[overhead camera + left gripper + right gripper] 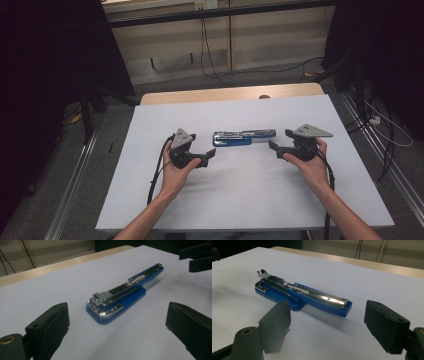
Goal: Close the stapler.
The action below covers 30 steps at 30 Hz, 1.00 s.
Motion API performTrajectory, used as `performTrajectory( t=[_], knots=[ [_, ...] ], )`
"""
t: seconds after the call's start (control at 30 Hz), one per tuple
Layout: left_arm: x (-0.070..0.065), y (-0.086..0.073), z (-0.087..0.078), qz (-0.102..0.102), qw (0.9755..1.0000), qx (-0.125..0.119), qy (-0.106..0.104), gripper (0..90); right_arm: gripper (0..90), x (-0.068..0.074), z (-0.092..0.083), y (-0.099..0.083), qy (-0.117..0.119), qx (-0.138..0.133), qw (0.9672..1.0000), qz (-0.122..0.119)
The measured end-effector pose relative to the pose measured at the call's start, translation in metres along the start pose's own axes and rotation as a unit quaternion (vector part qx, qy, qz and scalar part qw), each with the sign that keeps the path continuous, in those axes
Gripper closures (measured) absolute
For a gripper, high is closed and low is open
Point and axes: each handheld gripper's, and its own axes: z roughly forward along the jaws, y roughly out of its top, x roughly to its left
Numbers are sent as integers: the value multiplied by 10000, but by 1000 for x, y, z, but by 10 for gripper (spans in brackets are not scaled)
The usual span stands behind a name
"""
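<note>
Blue plastic stapler with chrome metal magazine lies flat at centre frame of the high view on the white-topped counter, swung fully open so base and magazine arm stretch in one long line. I read that layout as deliberate: opened flat, each end faces one claw, so both can come in from opposite sides.

Left claw sits left of centre in the high view, aimed at the stapler's wide end. In the left gripper view the stapler lies beyond the jaws at centre frame, jaws spread wide, nothing between the pads, nothing touched.

Right claw sits right of centre, aimed at the narrow end. In the right gripper view the stapler lies ahead, upper left of centre. Jaws stand fairly wide, not touching it, empty.

My judgement: both claws are staged for an approach; no grasp yet.
</note>
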Motion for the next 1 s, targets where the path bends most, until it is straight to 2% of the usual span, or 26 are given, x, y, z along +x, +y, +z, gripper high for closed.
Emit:
performTrajectory(
  t=[0.1,0.27,0.43,0.53,0.6,0.67,0.8,0.87,1.0],
  knots=[
    [4,4,5,-71,10000,-17,24,51,252,-2,4,1,2,48,10000,-25],
    [9,9,13,-45,9999,-35,99,63,312,0,10,1,97,192,9998,-24],
    [10,16,25,-113,9999,2,49,60,372,2,14,0,188,292,9994,-47],
    [8,17,33,-32,10000,45,78,60,404,1,15,0,210,302,9993,-24],
    [8,19,38,9,9999,58,147,59,477,0,15,-1,243,314,9992,-12],
    [7,20,42,-51,9998,21,182,54,495,-1,15,-1,243,310,9992,13],
    [4,17,46,7,9999,100,92,49,579,-2,15,-1,240,313,9992,1],
    [5,15,47,-33,9998,183,35,43,608,-2,16,-2,250,324,9992,-8],
    [6,12,50,29,9996,261,67,43,712,-1,18,-3,289,324,9991,-36]
  ],
)
